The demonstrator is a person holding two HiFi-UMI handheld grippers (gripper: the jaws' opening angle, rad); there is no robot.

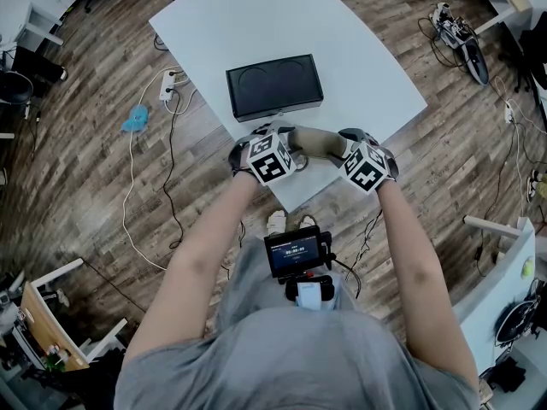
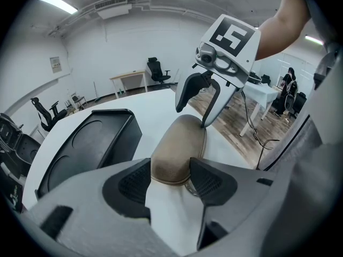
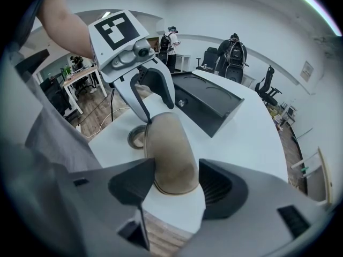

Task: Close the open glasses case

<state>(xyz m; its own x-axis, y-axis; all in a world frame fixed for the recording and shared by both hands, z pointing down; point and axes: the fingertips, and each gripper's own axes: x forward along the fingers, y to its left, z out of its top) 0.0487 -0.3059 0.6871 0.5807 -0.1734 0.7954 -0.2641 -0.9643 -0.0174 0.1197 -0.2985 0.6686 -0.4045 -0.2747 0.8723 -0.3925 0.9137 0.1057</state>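
Lying along the near edge of the white counter [image 1: 256, 24], the tan glasses case [image 1: 318, 142] is held at both ends. The fingers of the left gripper [image 2: 170, 178] pinch one rounded end, while those of the right gripper [image 3: 171, 183] sit narrowly round the other. Its lid looks down. A black tray [image 1: 273, 86] sits just behind it, toward the counter's middle.

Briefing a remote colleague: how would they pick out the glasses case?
On the white table, in front of the black rectangular tray, the tan oval glasses case lies at the near edge, held between the left gripper and right gripper. It is the only brown, rounded thing there.
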